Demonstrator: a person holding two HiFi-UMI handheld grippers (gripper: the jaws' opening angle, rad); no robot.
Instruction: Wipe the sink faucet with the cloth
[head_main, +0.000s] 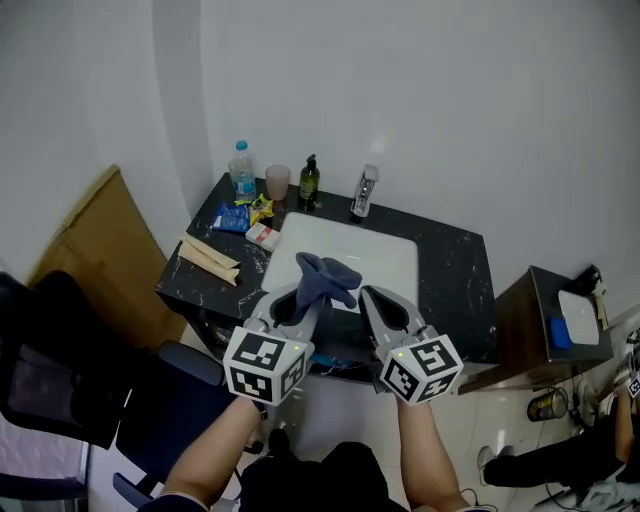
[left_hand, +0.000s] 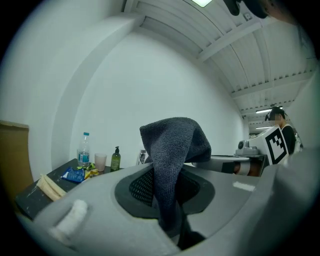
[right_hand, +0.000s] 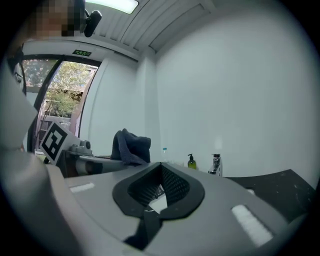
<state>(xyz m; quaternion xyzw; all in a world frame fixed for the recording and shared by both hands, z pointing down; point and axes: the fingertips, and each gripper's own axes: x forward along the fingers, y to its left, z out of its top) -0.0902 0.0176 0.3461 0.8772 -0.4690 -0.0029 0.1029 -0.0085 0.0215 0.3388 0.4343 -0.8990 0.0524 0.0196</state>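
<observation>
The left gripper (head_main: 298, 308) pinches the cloth (head_main: 326, 279), which stands bunched upright from its jaws over the sink's (head_main: 395, 262) near edge, opposite the faucet (head_main: 365, 190), while the right gripper (head_main: 370, 297), jaws pressed together and empty, is just beside it.

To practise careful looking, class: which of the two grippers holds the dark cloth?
The left gripper: the cloth is pinched between its jaws. The right gripper is shut on nothing.

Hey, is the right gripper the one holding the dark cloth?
No, the dark cloth is pinched in the left gripper, while the right gripper is shut on nothing.
</observation>
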